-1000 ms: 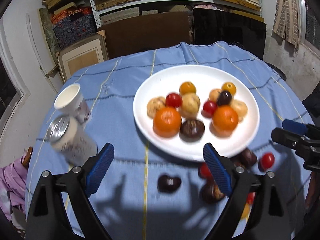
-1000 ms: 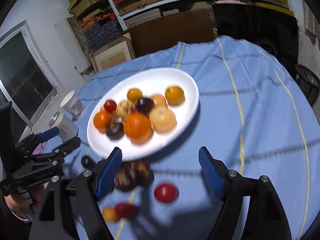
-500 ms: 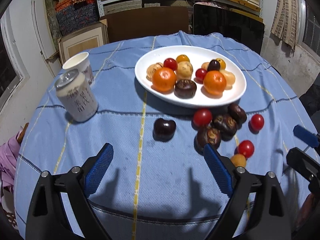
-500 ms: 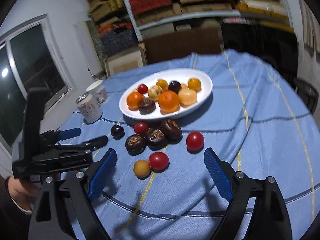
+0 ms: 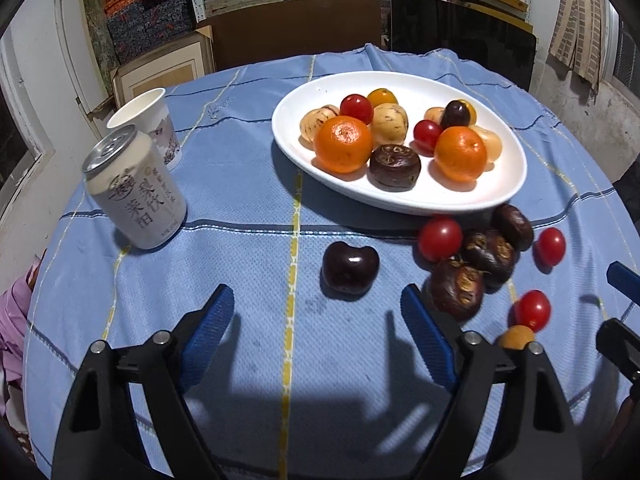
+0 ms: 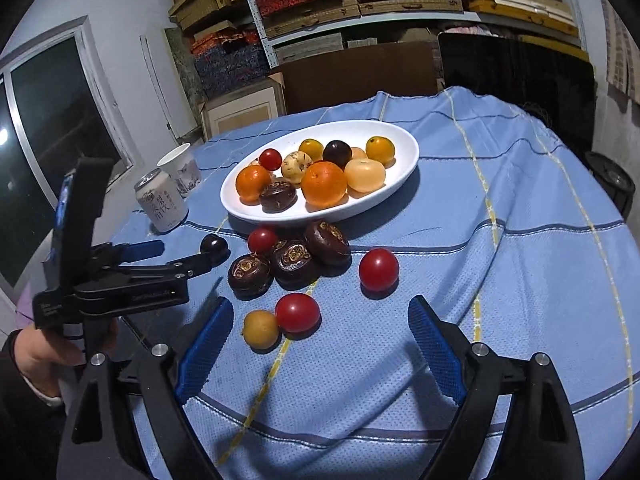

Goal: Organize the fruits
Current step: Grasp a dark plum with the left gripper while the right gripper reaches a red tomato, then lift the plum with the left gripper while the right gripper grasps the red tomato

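A white oval plate (image 5: 508, 184) (image 6: 400, 168) holds several fruits: oranges, tomatoes, pale and dark ones. Loose fruit lies on the blue cloth in front of it: a dark cherry (image 5: 350, 270) (image 6: 214, 245), three dark brown fruits (image 5: 488, 254) (image 6: 294, 260), red tomatoes (image 5: 440, 238) (image 6: 378, 269) and a small yellow fruit (image 5: 516, 336) (image 6: 261, 328). My left gripper (image 5: 318, 330) is open, just short of the cherry. My right gripper (image 6: 320, 340) is open, with a tomato (image 6: 298, 312) and the yellow fruit between its fingers' reach.
A white drink can (image 5: 134, 192) (image 6: 162, 202) and a paper cup (image 5: 150, 120) (image 6: 180, 168) stand at the table's left. The left gripper also shows in the right wrist view (image 6: 176, 260). Shelves and boxes stand behind the round table.
Both grippers have pulled back and lowered toward the cloth; the plate now sits farther off and the loose fruit lies just ahead of the fingers. Both stay open.
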The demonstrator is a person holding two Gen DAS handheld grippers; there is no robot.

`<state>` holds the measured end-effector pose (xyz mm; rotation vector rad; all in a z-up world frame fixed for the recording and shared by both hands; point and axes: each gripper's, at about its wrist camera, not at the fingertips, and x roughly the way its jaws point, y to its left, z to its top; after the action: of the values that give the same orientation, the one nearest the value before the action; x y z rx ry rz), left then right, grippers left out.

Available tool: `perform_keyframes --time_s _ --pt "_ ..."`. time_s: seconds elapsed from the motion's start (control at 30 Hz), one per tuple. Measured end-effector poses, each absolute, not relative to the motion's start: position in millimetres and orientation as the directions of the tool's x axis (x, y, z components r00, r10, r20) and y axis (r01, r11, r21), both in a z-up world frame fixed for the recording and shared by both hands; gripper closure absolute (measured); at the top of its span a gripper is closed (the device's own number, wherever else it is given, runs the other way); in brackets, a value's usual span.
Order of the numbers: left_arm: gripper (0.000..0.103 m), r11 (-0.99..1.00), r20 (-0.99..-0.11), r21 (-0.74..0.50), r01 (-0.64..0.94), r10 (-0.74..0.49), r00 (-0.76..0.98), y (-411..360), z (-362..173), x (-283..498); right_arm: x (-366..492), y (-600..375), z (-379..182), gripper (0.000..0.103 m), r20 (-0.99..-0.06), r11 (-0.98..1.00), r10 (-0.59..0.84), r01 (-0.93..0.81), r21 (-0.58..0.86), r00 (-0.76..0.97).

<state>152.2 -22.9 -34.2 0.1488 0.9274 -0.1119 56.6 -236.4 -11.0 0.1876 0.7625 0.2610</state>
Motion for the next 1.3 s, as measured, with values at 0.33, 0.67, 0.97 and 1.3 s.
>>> perform_keyframes --time_s 0.33,0.67,0.97,1.3 --pt "0.063 0.978 -0.824 0.014 0.209 -0.107 0.557 -29.2 -48.5 177.7 61.5 -235.2 -12.8 0.013 -0.673 0.944 0.323 -0.177 0.279 0.666" --pt "0.071 0.971 -0.823 -0.028 0.237 -0.157 0.545 -27.8 -49.4 169.6 76.9 -225.7 -19.1 0.015 -0.75 0.978 0.203 -0.17 0.121 0.629" --pt "0.071 0.97 -0.823 -0.046 0.239 -0.172 0.542 -26.8 -50.4 171.4 113.8 -236.0 -30.7 0.039 -0.801 0.988 0.13 -0.147 0.053 0.584" --pt "0.071 0.968 -0.823 -0.038 0.248 -0.171 0.542 -26.8 -49.9 172.3 131.4 -230.1 -45.1 0.073 -0.811 0.991 0.101 -0.127 0.033 0.576"
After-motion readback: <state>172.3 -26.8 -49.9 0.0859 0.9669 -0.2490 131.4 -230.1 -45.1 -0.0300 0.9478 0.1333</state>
